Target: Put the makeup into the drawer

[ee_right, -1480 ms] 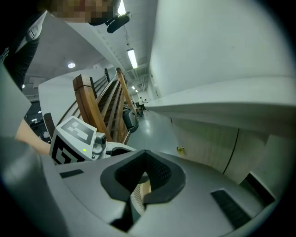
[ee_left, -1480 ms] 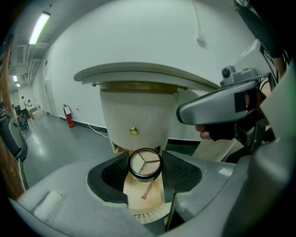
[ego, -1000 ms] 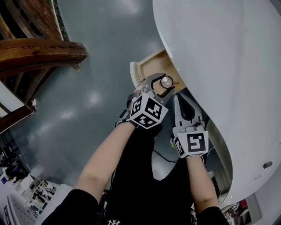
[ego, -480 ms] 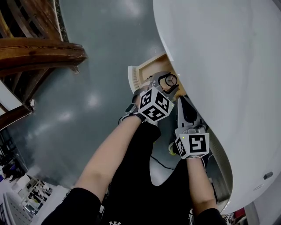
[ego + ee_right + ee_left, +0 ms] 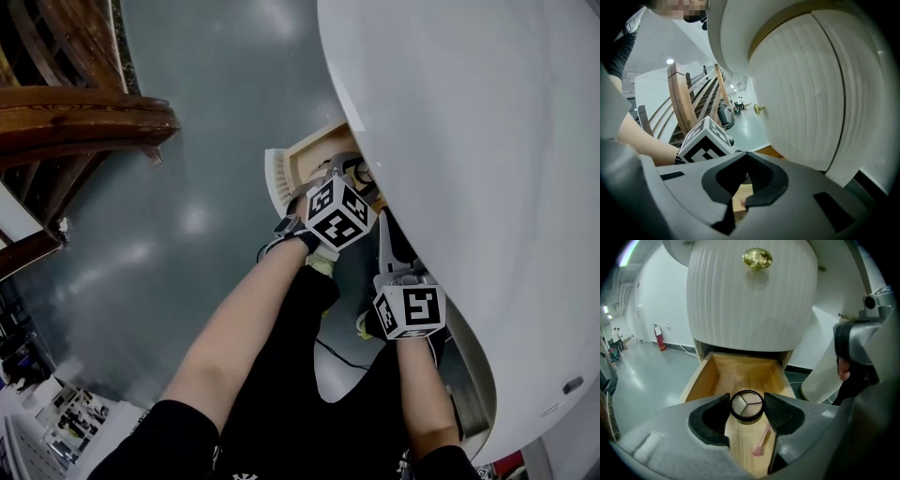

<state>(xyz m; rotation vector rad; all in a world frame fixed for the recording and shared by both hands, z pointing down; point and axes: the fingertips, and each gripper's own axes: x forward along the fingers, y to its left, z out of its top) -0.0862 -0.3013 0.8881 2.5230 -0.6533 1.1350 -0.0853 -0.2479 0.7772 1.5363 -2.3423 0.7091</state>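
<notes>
The round makeup compact (image 5: 746,405), a black-rimmed pot with three shades under a clear lid, sits clamped between the jaws of the left claw (image 5: 746,411). It hangs over the open wooden drawer (image 5: 705,376), above the drawer floor rather than on it.

Over the last second the left claw has carried the compact forward. It was in front of the drawer and clear of the white desk (image 5: 469,141). Now, in the head view, the compact (image 5: 361,172) is tucked partly under the desk's rim, directly over the drawer (image 5: 305,155). That probably leaves only lowering and release.

The right claw (image 5: 740,197) has kept its place just beside the left one. Its jaws are together and hold nothing.

By count:
- one compact
- one pink brush (image 5: 761,442), already lying on the drawer floor below the compact
- one open drawer
- one brass knob (image 5: 757,258), on the ribbed white front above it
- two claws
</notes>
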